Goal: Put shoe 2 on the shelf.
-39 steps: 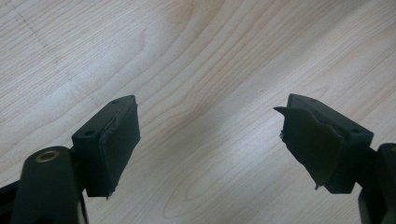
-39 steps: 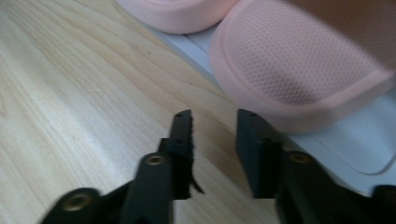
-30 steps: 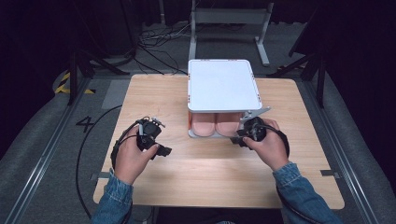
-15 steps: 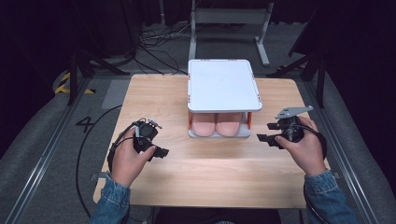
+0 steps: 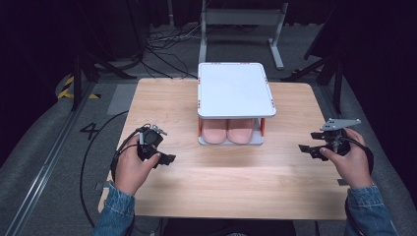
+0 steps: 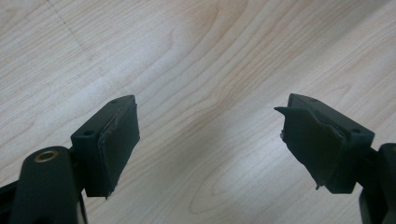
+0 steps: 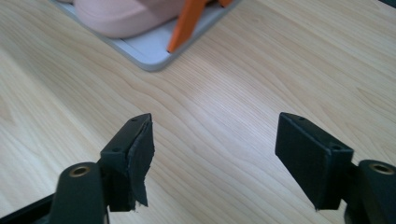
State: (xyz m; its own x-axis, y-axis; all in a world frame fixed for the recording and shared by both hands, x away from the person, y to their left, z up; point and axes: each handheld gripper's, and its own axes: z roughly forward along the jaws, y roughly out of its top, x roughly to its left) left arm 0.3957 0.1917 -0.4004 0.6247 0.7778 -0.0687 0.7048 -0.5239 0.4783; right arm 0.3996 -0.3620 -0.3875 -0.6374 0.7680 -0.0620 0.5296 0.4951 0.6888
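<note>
A white 2-tier plastic rack with orange posts (image 5: 235, 91) stands at the middle of the light wooden bench (image 5: 221, 172), a pair of pink slippers (image 5: 229, 130) tucked side by side on its lower shelf. The left claw (image 5: 167, 159) (held low over bare wood) has its jaws spread wide and holds nothing. The right claw (image 5: 309, 149), well apart from the rack near the bench's right edge, is likewise wide open and unladen.
</note>
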